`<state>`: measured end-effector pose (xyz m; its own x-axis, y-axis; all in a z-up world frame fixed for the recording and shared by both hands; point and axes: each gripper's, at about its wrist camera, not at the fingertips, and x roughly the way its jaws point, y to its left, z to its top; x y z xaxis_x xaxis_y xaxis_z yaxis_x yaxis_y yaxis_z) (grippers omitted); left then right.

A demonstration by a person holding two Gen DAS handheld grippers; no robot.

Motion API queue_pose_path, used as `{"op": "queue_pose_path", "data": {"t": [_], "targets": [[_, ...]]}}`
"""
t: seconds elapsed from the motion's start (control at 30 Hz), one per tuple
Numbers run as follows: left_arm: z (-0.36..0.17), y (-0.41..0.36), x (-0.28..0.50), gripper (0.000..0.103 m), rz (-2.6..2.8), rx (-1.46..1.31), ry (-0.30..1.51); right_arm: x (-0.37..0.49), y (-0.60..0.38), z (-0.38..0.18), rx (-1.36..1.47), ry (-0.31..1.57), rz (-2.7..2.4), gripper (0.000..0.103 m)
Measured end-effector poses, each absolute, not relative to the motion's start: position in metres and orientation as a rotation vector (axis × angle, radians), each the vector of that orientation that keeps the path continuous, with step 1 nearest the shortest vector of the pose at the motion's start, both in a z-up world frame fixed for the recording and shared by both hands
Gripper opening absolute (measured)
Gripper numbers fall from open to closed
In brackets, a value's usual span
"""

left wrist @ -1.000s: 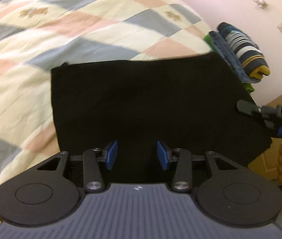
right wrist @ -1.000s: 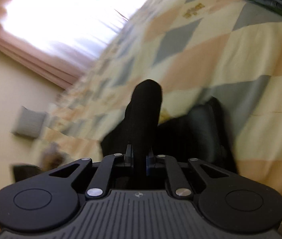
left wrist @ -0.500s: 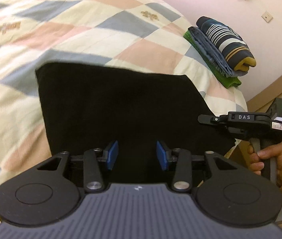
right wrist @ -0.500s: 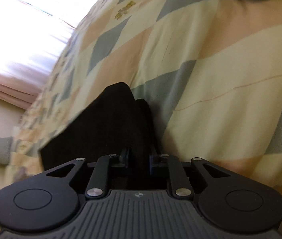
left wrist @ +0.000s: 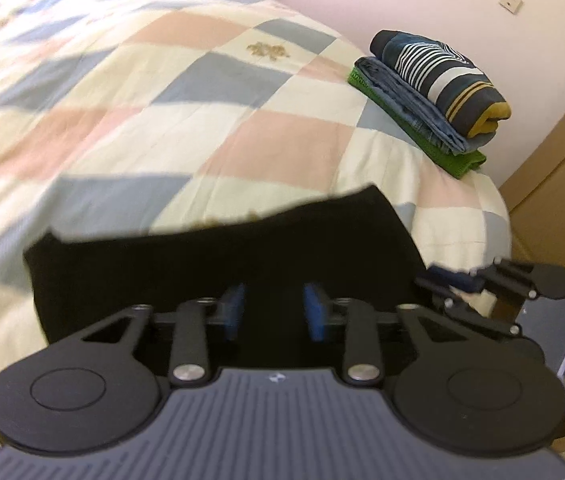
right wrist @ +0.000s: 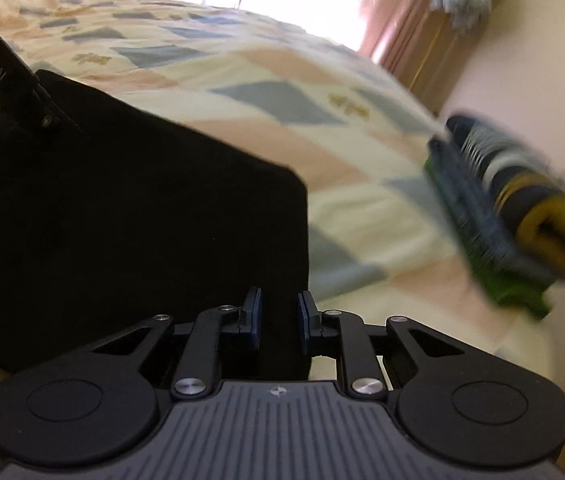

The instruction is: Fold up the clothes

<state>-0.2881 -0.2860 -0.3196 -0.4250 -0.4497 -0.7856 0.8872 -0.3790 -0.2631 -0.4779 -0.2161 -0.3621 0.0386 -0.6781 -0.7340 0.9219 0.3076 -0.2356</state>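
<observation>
White lettering "enRobot.AI" running along the black plastic left gripper (right wrist: 0, 80) body at the right wrist view's upper left, first letters cropped, nothing else reading clearly.

We found the garment (left wrist: 218, 264) lying on the quilt (left wrist: 170, 112) directly ahead of the left gripper (left wrist: 274, 312); the folded stack (left wrist: 430, 92) sat beyond, far right.
</observation>
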Motion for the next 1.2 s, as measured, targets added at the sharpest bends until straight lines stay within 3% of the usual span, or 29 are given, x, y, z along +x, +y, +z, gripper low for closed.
{"op": "queue_pose_path", "data": {"t": [0.17,0.3,0.47,0.6,0.7,0.8,0.93,0.97,1.03,1.2], "targets": [[-0.342,-0.317,-0.288,0.003,-1.851,0.765,0.904,-0.495,-0.237,-0.372,0.443,0.86,-1.171,0.02],[-0.329,-0.316,-0.297,0.005,-1.843,0.778,0.866,-0.507,-0.258,-0.338,0.628,0.786,-1.198,0.022],[-0.324,-0.311,-0.299,0.006,-1.858,0.76,0.857,-0.493,-0.282,-0.307,0.564,0.663,-1.193,0.021],[-0.336,-0.319,-0.295,0.007,-1.838,0.733,0.895,-0.477,-0.313,-0.339,0.526,0.72,-1.159,0.02],[-0.349,-0.326,-0.282,0.007,-1.82,0.665,0.98,-0.477,-0.331,-0.37,0.574,0.765,-1.15,0.011],[-0.342,-0.326,-0.265,0.004,-1.764,0.613,1.029,-0.483,-0.338,-0.374,0.624,0.74,-1.144,0.01],[-0.312,-0.283,-0.246,0.006,-1.757,0.671,0.91,-0.5,-0.32,-0.349,0.607,0.628,-1.183,0.011],[-0.306,-0.268,-0.241,0.007,-1.757,0.693,0.885,-0.504,-0.311,-0.338,0.595,0.599,-1.206,0.017],[-0.293,-0.238,-0.23,0.007,-1.758,0.738,0.834,-0.515,-0.282,-0.315,0.585,0.55,-1.222,0.02],[-0.289,-0.169,-0.228,0.01,-1.8,0.844,0.864,-0.529,-0.2,-0.284,0.593,0.571,-1.226,0.019]]}}
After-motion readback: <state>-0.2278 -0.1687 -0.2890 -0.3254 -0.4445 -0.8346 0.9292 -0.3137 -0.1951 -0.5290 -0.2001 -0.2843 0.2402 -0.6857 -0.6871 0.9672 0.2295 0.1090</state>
